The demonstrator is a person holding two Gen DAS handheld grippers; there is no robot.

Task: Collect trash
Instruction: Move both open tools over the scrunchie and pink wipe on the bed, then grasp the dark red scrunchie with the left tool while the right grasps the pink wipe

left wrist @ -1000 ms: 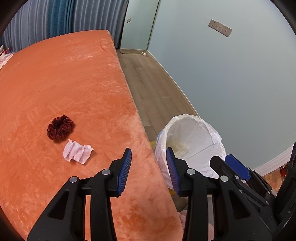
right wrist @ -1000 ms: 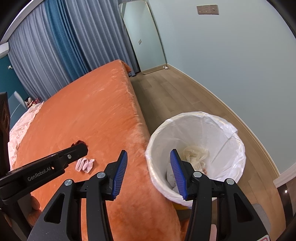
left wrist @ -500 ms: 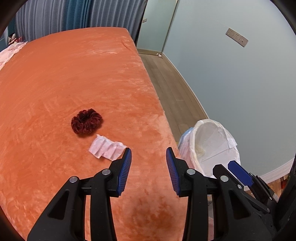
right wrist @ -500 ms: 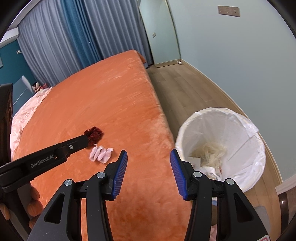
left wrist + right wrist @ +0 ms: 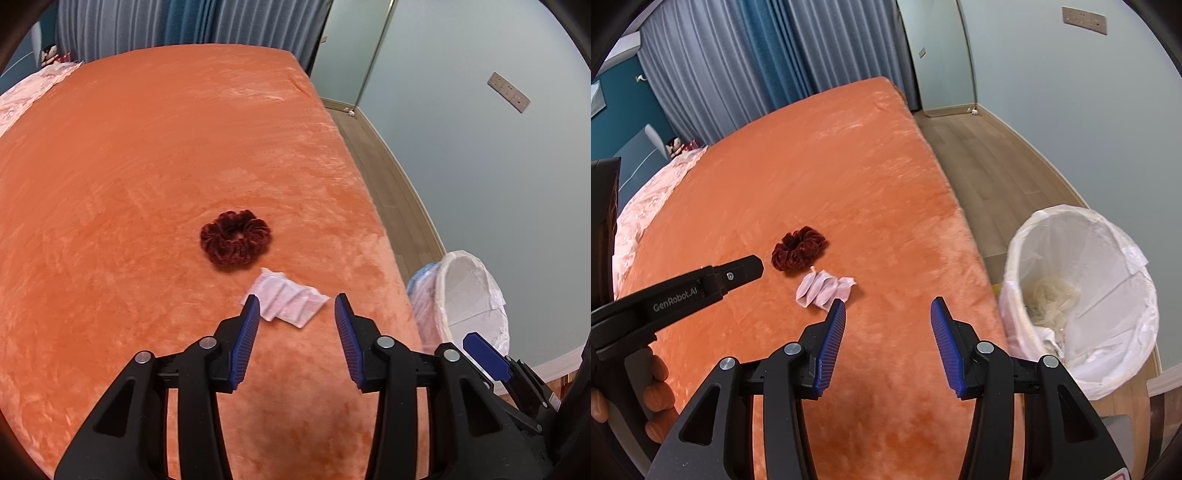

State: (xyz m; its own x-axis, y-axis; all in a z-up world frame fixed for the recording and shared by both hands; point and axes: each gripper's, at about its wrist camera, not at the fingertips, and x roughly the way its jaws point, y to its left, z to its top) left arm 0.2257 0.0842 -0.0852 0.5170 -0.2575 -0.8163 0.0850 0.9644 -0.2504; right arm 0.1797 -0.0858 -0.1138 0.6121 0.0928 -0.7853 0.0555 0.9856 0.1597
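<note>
Change: both views swung off the trash bin [image 5: 1082, 295] and onto the orange bed cover [image 5: 147, 166]; crumpled pale wrapper [image 5: 286, 301] sat far left in the left wrist view a sec ago, now just ahead of the L fingertips.
Meaning: reach for next bit of trash under way, judged; nothing grabbed yet.
L gripper [image 5: 294, 306]: jaws roughly half open, just opened a touch wider, nothing between the pads; wrapper lies beyond the tips, left pad tip overlapping its near-left corner in view, contact can't tell.
R gripper [image 5: 888, 306]: jaws abt half open, gap unchanged, empty; wrapper off its left pad tip.
Task thing: wrapper flat on cover, near bed's right edge, just this side of the dark red scrunchie [image 5: 235, 242].
Bin: on wood floor beside bed, white liner, some pale scraps already inside.
In the way: scrunchie close behind wrapper, prob not trash, so risk of catching it too if the pinch overshoots.
Other: plush cover soft, pads may snag the pile; both tools near each other, L tool's arm crossing the right wrist view w/ a hand [image 5: 653, 391] on its grip.
Around: blue-grey curtains, pink bedding at far left, wall sockets.
</note>
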